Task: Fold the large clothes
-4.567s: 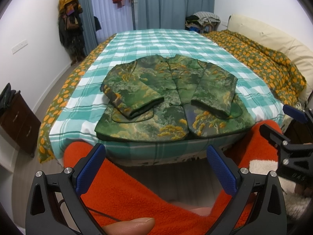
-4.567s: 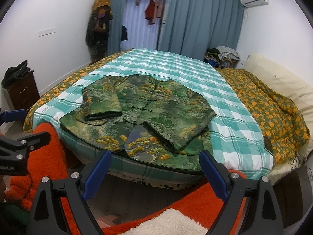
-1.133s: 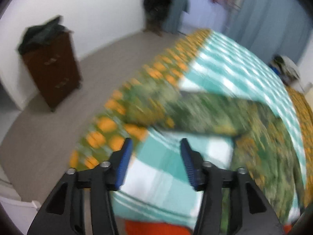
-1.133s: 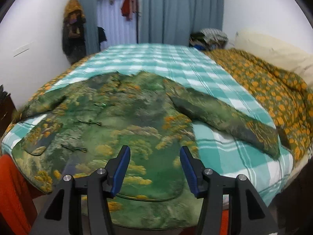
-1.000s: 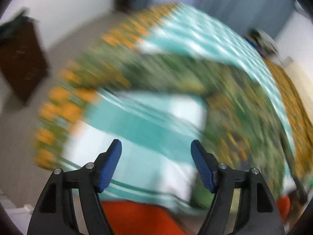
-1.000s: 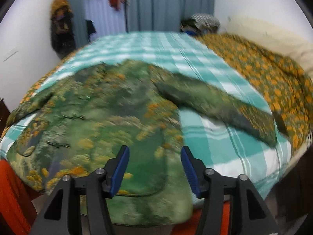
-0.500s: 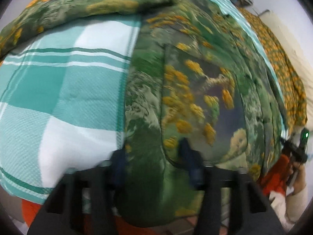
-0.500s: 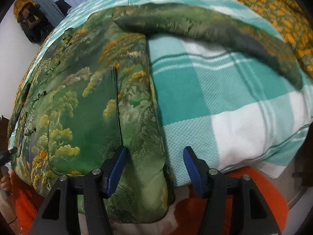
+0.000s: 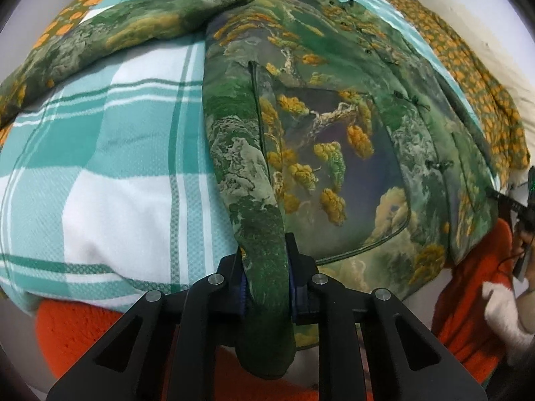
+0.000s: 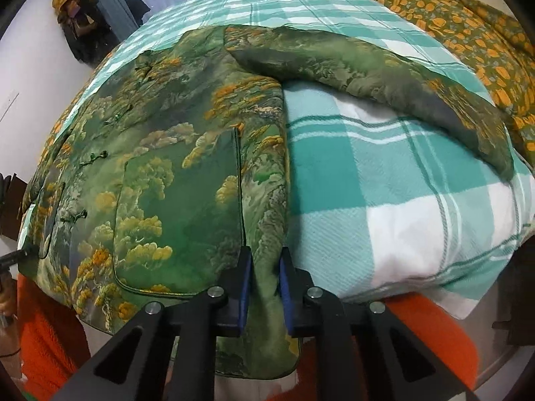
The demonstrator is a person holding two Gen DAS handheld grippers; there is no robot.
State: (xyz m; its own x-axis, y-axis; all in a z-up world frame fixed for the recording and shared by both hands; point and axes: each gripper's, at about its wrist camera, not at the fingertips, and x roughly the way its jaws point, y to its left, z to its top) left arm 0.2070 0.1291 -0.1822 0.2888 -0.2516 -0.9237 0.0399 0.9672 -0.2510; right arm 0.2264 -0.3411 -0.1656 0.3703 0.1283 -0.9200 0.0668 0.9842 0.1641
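A green jacket (image 9: 334, 140) with a yellow tree print lies spread front-up on the bed, sleeves out to both sides. My left gripper (image 9: 265, 277) is shut on the jacket's bottom left hem corner at the bed's near edge. My right gripper (image 10: 264, 277) is shut on the bottom right hem corner of the jacket (image 10: 174, 173). The left sleeve (image 9: 110, 36) and the right sleeve (image 10: 384, 77) lie flat on the blanket. The right gripper shows at the right edge of the left wrist view (image 9: 521, 207).
The jacket rests on a teal and white checked blanket (image 10: 384, 200) covering the bed. An orange-flowered quilt (image 10: 451, 3) lies along the right side. My orange fleece sleeves (image 9: 77, 330) are below the bed edge. Clothes hang by the blue curtain (image 10: 80, 16) at far left.
Both grippers have moved in to the jacket's bottom hem corners and closed on them; half a second ago the jaws still stood open around the hem.
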